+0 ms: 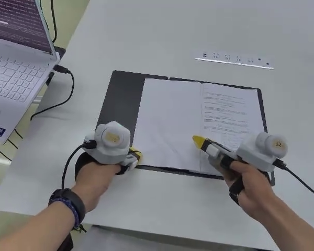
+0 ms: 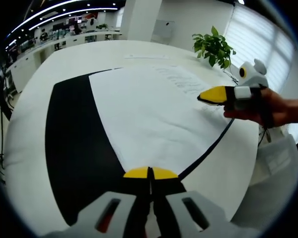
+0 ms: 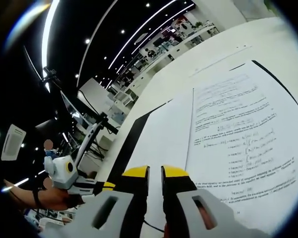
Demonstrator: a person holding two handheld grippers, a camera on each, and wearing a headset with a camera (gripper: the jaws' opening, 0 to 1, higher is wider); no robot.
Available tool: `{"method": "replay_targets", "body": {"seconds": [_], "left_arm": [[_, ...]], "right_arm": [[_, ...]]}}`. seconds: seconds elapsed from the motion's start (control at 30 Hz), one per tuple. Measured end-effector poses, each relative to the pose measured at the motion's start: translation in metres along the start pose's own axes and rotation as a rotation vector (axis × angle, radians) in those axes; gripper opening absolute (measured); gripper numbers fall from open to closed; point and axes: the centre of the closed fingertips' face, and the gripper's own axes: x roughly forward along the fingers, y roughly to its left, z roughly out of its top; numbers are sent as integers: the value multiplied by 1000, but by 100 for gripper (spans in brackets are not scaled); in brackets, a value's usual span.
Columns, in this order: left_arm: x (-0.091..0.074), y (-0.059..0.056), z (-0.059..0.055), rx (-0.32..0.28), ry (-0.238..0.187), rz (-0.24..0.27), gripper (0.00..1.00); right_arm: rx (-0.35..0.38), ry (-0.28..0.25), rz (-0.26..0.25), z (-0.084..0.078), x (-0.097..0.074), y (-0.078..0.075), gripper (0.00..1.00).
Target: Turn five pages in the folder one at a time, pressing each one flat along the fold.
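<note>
a: folder [image 1: 123,97] lay open on the desk [image 1: 162,31], blank sheet [image 1: 170,123] left of the fold, printed page [image 1: 231,117] on the right.
b: left gripper [image 2: 150,173] sat at the cover's near edge, fingers pressed together, nothing between them. right gripper [image 3: 155,172] was low by the fold, fingers a narrow slit apart, empty.
a: thin paper, i'd say. light, floppy, quick to crease or lift in twos.
b: best hold looked like the printed page's free corner, one sheet only.
</note>
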Motion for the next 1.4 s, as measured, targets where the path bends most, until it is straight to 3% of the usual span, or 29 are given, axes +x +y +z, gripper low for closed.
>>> {"method": "replay_targets", "body": {"seconds": [0.27, 0.47, 0.6, 0.73, 1.0, 1.4], "left_arm": [[1, 1, 0, -5, 5, 2, 0], [2, 0, 1, -6, 13, 2, 0], [2, 1, 0, -9, 18, -1, 0], [2, 0, 1, -3, 19, 2, 0], [2, 1, 1, -4, 29, 0, 0], [2, 0, 0, -1, 32, -2, 0]], "right_arm": [[9, -25, 1, 18, 14, -11, 1], [25, -14, 0, 21, 25, -20, 0], [25, -7, 6, 18, 30, -16, 0], [34, 1, -10, 17, 36, -31, 0], [23, -25, 7, 24, 39, -20, 0], [35, -66, 10, 49, 56, -24, 0]]}}
